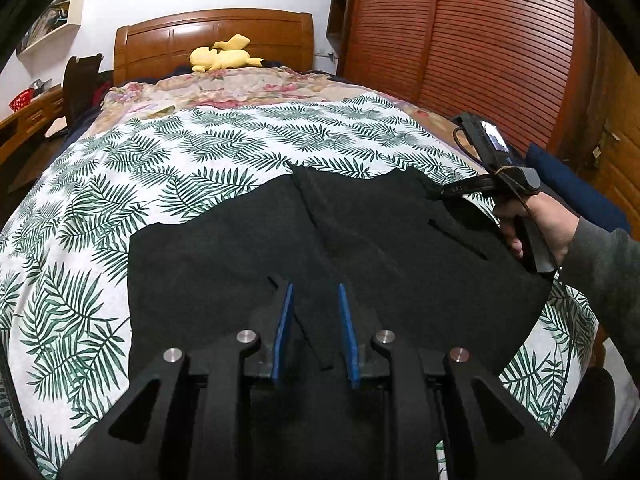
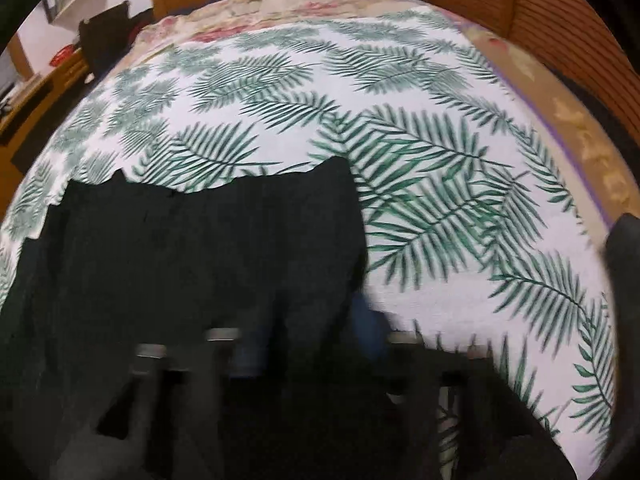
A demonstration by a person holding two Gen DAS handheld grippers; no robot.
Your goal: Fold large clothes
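Black garment (image 1: 248, 248), matte and soft with a jagged far edge, lies partly folded on the palm-leaf sheet (image 1: 120, 184) covering the bed. Left tool (image 1: 316, 308) hovers over it, blue pads parted narrowly around a loose strip. Right tool (image 1: 444, 192) meets the garment's far right corner; its grip I cannot tell.

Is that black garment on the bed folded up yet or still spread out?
Partly folded. The black garment lies flat on the leaf-print sheet, one panel overlapping another along a diagonal edge.

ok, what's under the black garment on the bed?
The black garment lies flat on the palm-leaf sheet, which shows around its far and side edges. Whatever sits directly beneath the fabric is covered.
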